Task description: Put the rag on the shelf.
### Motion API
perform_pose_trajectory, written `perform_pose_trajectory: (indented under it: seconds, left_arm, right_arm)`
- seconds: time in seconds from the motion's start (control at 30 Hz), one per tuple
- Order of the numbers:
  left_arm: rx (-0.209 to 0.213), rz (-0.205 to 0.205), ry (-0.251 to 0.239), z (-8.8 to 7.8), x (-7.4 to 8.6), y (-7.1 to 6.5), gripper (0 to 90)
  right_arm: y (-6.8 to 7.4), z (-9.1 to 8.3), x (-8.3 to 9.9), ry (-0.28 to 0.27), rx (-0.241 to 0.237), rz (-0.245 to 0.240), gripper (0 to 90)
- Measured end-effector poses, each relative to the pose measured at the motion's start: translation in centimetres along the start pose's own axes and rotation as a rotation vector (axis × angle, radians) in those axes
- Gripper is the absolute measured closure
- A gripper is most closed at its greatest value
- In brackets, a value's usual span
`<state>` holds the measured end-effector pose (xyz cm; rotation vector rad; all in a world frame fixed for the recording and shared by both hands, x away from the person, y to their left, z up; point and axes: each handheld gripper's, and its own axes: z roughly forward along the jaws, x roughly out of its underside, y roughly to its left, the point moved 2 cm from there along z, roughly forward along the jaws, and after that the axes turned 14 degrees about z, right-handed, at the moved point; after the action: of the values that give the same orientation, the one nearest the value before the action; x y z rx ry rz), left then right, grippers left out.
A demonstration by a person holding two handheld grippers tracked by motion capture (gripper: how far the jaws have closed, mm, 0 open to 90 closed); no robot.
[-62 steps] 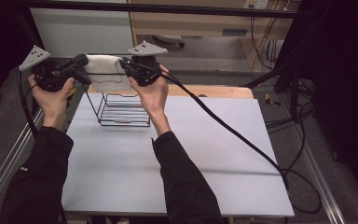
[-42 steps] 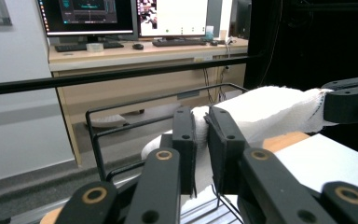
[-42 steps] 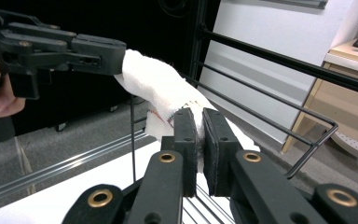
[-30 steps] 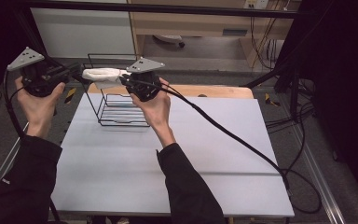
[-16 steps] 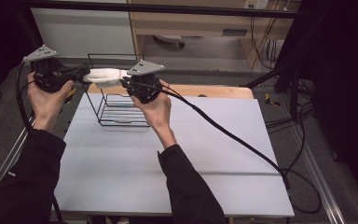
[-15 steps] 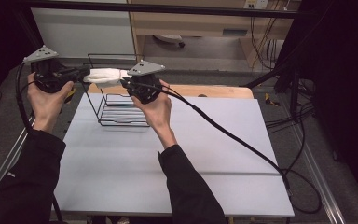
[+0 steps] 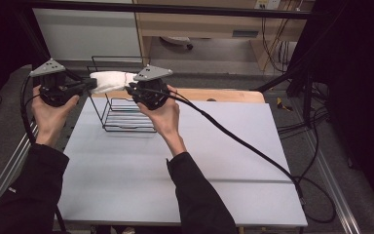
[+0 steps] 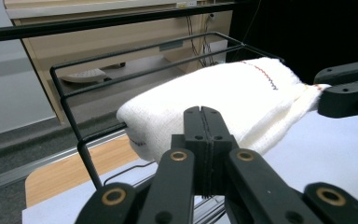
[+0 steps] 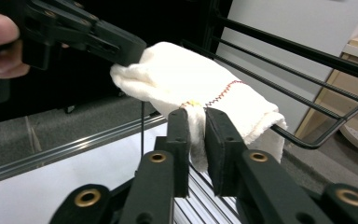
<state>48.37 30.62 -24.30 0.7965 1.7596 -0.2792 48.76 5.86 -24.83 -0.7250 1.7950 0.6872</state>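
A folded white cloth (image 7: 108, 81) of coarse, waffle-like weave, with a line of red zigzag stitching near one edge, hangs stretched between the two grippers above a black wire rack (image 7: 122, 105). The rack is made of thin round rods bent into a rectangular frame with a floor of parallel bars; it stands on a smooth pale table (image 7: 185, 165).

The left gripper (image 8: 204, 122), matte black plastic with brass-coloured pivot pins, has its jaws pressed fully together on one end of the cloth; in its own view the fabric bulges just beyond the fingertips, and the pinched edge itself is hidden behind them. The right gripper (image 9: 196, 120) holds the other end: a narrow gather of cloth sits between its pads, which stand slightly apart, having just opened a little. Whether the pads still press firmly on the fabric is hard to judge.

In the high view the cloth spans the gap between both sets of fingertips, level with the rack's upper rim. Whether the cloth rests on the rim rod cannot be told. The rack's far side lies partly behind the cloth and the right hand (image 7: 163, 111).
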Motion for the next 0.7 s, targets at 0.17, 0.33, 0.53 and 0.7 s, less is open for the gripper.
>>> perform_pose_trajectory:
  seconds: [0.17,0.33,0.53,0.7]
  left_arm:
    - [0.005,0.004,0.001,0.1,0.5,-0.1,90.0]
    - [0.003,0.015,0.007,0.3,1.0,-0.3,90.0]
    - [0.003,0.037,0.014,0.7,1.8,-0.7,90.0]
    - [-0.005,0.031,0.013,1.5,2.6,-0.6,90.0]
  right_arm:
    - [0.2,-0.6,-0.4,-0.021,-0.015,-0.004,71.2]
    - [0.3,-0.6,-1.1,-0.028,-0.043,0.032,83.8]
    - [-0.2,1.5,0.6,0.063,-0.023,0.06,90.0]
    - [-1.0,2.6,1.2,0.078,0.015,0.077,90.0]
